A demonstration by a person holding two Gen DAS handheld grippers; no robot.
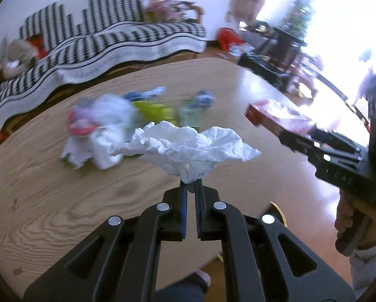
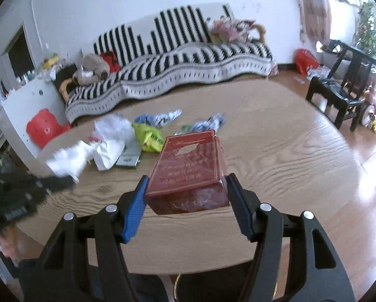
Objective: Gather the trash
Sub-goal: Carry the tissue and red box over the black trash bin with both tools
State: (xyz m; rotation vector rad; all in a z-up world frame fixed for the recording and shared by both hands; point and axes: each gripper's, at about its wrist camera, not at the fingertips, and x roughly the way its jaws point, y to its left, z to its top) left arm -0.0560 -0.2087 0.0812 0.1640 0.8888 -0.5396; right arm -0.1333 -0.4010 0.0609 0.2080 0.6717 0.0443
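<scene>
From the left wrist, the left tongs [image 1: 191, 185] pinch a crumpled tissue [image 1: 185, 146] above the desk [image 1: 49, 201], while from the right wrist, the right tongs [image 2: 186, 186] clamp a red box [image 2: 188, 168] near the litter [image 2: 127, 138].

Trash pile [image 2: 127, 141] crowds the table's [image 2: 301, 166] far left; its right side lies bare.

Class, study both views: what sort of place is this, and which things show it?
Most likely a home living room: a sofa under a striped throw, a stuffed toy on it, and a wooden table strewn with wrappers.
</scene>
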